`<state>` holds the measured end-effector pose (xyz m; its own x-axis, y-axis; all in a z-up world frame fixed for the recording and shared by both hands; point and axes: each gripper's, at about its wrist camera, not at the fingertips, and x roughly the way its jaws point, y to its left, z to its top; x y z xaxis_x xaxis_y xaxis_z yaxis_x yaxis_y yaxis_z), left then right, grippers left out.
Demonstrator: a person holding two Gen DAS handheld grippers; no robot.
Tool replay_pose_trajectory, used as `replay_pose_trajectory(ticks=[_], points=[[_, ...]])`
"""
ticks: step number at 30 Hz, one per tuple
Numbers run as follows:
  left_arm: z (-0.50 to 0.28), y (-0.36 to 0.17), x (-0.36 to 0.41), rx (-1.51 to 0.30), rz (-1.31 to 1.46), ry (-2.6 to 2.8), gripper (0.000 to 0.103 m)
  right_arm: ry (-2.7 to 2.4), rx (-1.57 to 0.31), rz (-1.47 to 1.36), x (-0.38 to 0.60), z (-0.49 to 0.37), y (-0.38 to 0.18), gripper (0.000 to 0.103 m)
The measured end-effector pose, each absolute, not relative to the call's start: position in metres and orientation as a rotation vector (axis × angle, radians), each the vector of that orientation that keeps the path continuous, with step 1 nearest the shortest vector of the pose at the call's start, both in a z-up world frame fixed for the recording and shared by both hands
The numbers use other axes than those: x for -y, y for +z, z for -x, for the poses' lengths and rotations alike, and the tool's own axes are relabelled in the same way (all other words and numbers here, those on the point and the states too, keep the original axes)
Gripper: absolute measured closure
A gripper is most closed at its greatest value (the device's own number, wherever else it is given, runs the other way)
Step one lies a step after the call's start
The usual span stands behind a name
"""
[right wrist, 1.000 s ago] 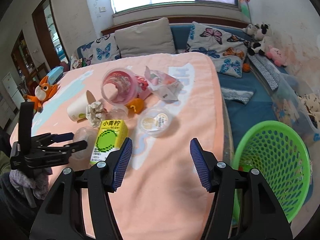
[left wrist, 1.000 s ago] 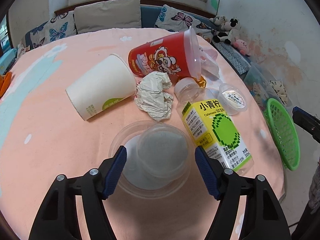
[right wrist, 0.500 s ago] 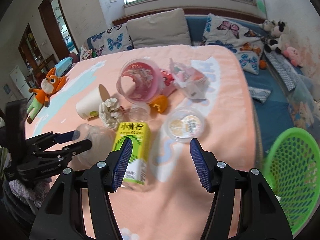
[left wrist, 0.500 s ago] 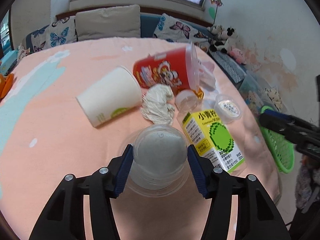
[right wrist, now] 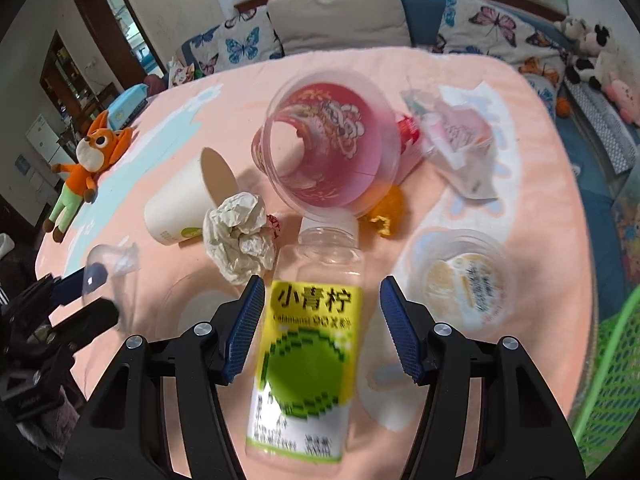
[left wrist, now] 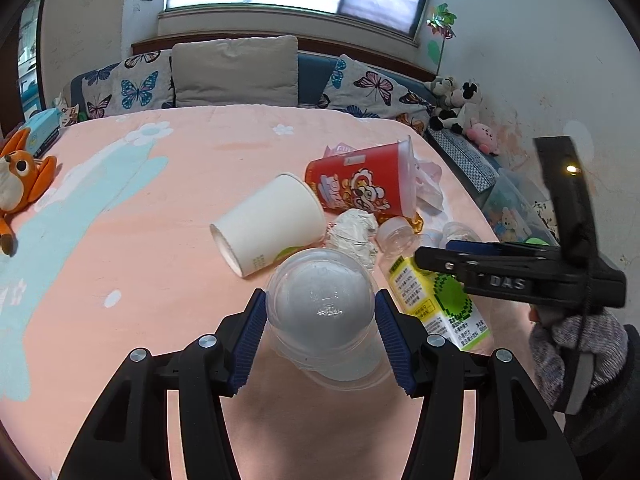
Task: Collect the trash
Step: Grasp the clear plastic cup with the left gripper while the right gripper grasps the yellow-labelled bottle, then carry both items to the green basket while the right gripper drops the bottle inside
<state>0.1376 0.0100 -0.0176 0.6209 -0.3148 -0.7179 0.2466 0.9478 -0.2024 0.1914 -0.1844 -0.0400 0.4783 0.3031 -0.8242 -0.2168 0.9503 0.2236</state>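
Since a second before, the left gripper (left wrist: 320,334) had closed its blue pads onto the clear domed plastic cup (left wrist: 322,308) and lifted it off the peach blanket (left wrist: 120,248), while the right gripper (right wrist: 322,330) had swung over the clear bottle with the yellow-green label (right wrist: 308,344), jaws standing wide on either side, not touching it. Just beyond the bottle's neck lay the crumpled white paper ball (right wrist: 240,240), the white paper cup (right wrist: 184,204) on its side and the tipped red printed tub (right wrist: 328,148). Right of the bottle sat a clear lidded pudding cup (right wrist: 464,276), then the green mesh basket (right wrist: 612,380)
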Motion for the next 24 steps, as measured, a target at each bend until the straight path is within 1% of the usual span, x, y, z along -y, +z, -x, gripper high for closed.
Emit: replay_pose_trajectory(ticks=[8,13,19,24], points=[[-0.143,-0.021,-0.013,-0.847,0.101,-0.322,0.049,0.297,-1.107,-0.075,0.172,-0.218,-0.055,0.042],[-0.144,-0.022,-0.01,-0.847,0.101,-0.325,0.049,0.284,-1.144,-0.059,0.17,-0.227,-0.059,0.044],[-0.14,-0.019,-0.008,-0.84,0.093,-0.329,0.049,0.301,-1.113,-0.064,0.173,-0.214,-0.047,0.045],[-0.134,-0.014,-0.002,-0.827,0.082,-0.336,0.049,0.319,-1.047,-0.085,0.187,-0.187,-0.025,0.045]])
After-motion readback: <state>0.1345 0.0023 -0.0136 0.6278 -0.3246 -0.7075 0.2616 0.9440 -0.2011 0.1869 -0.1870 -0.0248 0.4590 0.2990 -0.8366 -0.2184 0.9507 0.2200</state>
